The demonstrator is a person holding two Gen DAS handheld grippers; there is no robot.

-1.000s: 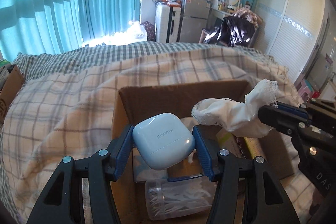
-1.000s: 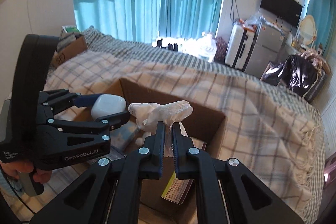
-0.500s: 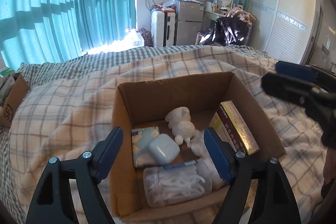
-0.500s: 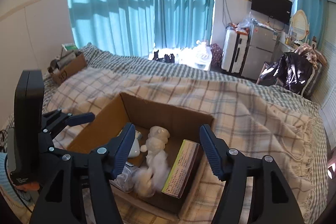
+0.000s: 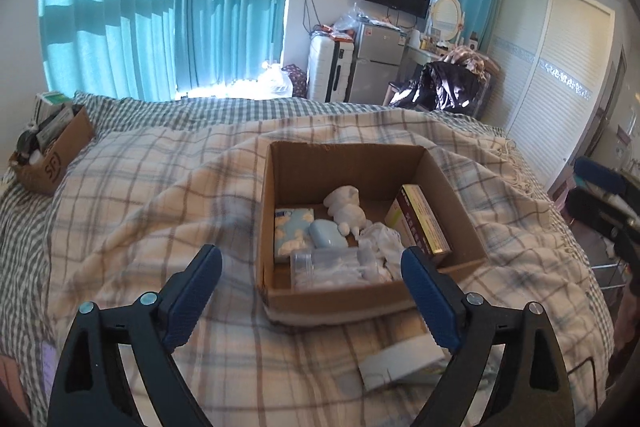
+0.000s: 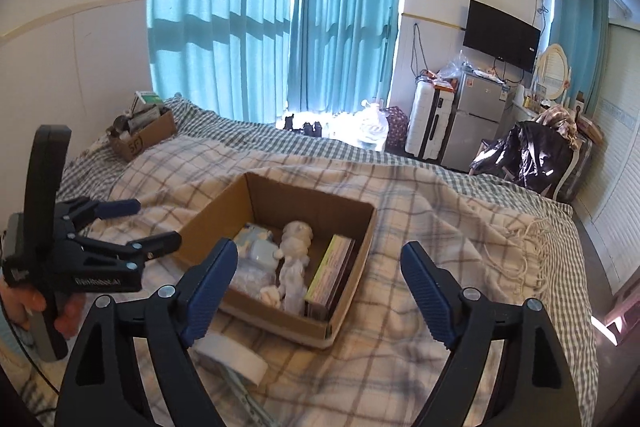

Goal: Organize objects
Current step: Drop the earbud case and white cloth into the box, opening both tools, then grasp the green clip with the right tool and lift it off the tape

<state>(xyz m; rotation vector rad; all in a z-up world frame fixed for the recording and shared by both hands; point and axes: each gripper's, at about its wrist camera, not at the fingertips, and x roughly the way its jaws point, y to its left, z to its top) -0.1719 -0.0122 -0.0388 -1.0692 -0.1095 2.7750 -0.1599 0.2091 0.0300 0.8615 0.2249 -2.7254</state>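
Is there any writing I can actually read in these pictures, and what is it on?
"SF": on the side of the small cardboard box at the far bed corner.
Lettering on the left gripper body: too blurred.
Print on the long packet in the cardboard box: too small.

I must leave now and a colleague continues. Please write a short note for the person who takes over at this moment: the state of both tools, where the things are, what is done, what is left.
Left tool: open, holds nothing, held back above the blanket.
Right tool: open, holds nothing, also pulled back.
Cardboard box on the plaid blanket contains: white earbud case, white sock, white figurine, tissue pack, clear plastic jar, long printed box.
Done: the earbud case and the sock lie in the box.
Left: a white flat box lies on the blanket in front of the cardboard box; probably it goes in next.
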